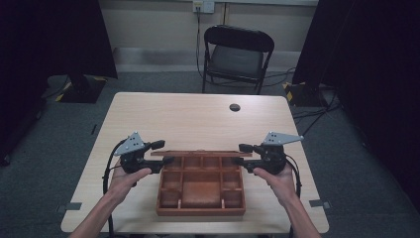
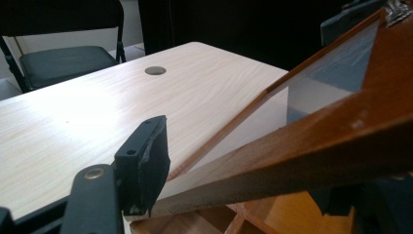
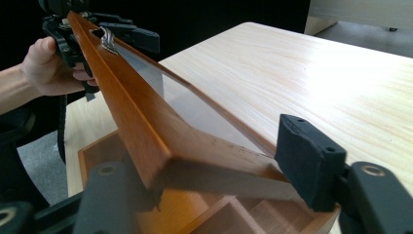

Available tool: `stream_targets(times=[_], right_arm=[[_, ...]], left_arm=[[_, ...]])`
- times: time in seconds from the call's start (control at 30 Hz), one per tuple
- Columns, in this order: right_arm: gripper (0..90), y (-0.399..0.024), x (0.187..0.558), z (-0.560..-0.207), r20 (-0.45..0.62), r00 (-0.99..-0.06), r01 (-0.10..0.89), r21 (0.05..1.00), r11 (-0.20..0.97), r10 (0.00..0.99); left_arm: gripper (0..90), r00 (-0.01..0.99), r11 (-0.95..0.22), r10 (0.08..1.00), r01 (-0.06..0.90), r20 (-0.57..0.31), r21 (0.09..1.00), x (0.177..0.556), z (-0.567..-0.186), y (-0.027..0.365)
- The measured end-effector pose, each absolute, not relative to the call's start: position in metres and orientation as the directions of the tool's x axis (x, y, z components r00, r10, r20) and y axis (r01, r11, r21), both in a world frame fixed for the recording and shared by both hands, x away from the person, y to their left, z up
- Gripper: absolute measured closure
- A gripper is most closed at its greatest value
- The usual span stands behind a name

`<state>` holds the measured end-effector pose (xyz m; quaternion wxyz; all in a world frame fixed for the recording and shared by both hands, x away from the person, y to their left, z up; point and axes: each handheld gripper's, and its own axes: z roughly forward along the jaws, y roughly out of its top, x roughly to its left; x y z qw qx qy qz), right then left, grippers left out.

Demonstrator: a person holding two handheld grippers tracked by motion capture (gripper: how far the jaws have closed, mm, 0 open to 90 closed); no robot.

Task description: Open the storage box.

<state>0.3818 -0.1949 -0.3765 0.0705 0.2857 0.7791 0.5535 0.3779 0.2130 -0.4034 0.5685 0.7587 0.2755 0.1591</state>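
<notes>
I have the left gripper (image 1: pixel 166 152) and right gripper (image 1: pixel 238 154) straddling opposite ends of the glass-paned lid (image 1: pixel 200 153), half-raised over the wooden compartment box (image 1: pixel 200 210) near the table (image 1: pixel 198 116) edge; whether the pads press it, I cannot tell.

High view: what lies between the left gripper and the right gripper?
The glass-paned lid of the wooden box spans from the left gripper to the right gripper, an end between each one's jaws, in the high view.

The wooden box (image 1: pixel 200 191) lies at the near middle of the desk (image 1: pixel 198 119), divided into small compartments. Its glass-paned lid (image 1: pixel 200 153) is open, hinged at the far edge and raised to a tilt.
</notes>
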Motion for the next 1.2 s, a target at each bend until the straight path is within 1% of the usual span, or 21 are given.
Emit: stream_targets(times=[0.17,0.27,0.4,0.63,0.8,0.87,0.97,1.2], right_arm=[[43.9,-0.197,0.389,-0.376,0.205,-0.822,0.359,0.911,0.203,0.532],[44.5,-0.197,0.391,-0.375,0.203,-0.819,0.351,0.917,0.190,0.537],[45.1,-0.197,0.394,-0.375,0.210,-0.816,0.350,0.921,0.170,0.539],[46.2,-0.195,0.403,-0.373,0.213,-0.812,0.354,0.920,0.169,0.543],[46.9,-0.194,0.409,-0.372,0.215,-0.810,0.353,0.922,0.160,0.546],[47.6,-0.195,0.411,-0.373,0.218,-0.809,0.352,0.923,0.152,0.546],[48.4,-0.196,0.415,-0.375,0.223,-0.804,0.354,0.924,0.142,0.551],[49.0,-0.195,0.425,-0.383,0.238,-0.796,0.376,0.915,0.146,0.557]], left_arm=[[36.9,0.791,-0.195,0.609,0.220,-0.058,0.956,0.381,-0.401,0.211],[37.5,0.790,-0.201,0.610,0.222,-0.055,0.954,0.384,-0.399,0.210],[39.5,0.789,-0.190,0.610,0.230,-0.069,0.954,0.388,-0.399,0.210],[44.2,0.786,-0.157,0.608,0.255,-0.110,0.954,0.397,-0.403,0.211],[46.5,0.791,-0.156,0.600,0.263,-0.120,0.952,0.402,-0.402,0.215],[48.0,0.792,-0.148,0.595,0.275,-0.137,0.950,0.404,-0.401,0.216],[48.6,0.788,-0.157,0.603,0.270,-0.125,0.950,0.406,-0.400,0.217],[50.4,0.773,-0.147,0.618,0.295,-0.145,0.944,0.412,-0.405,0.220]])
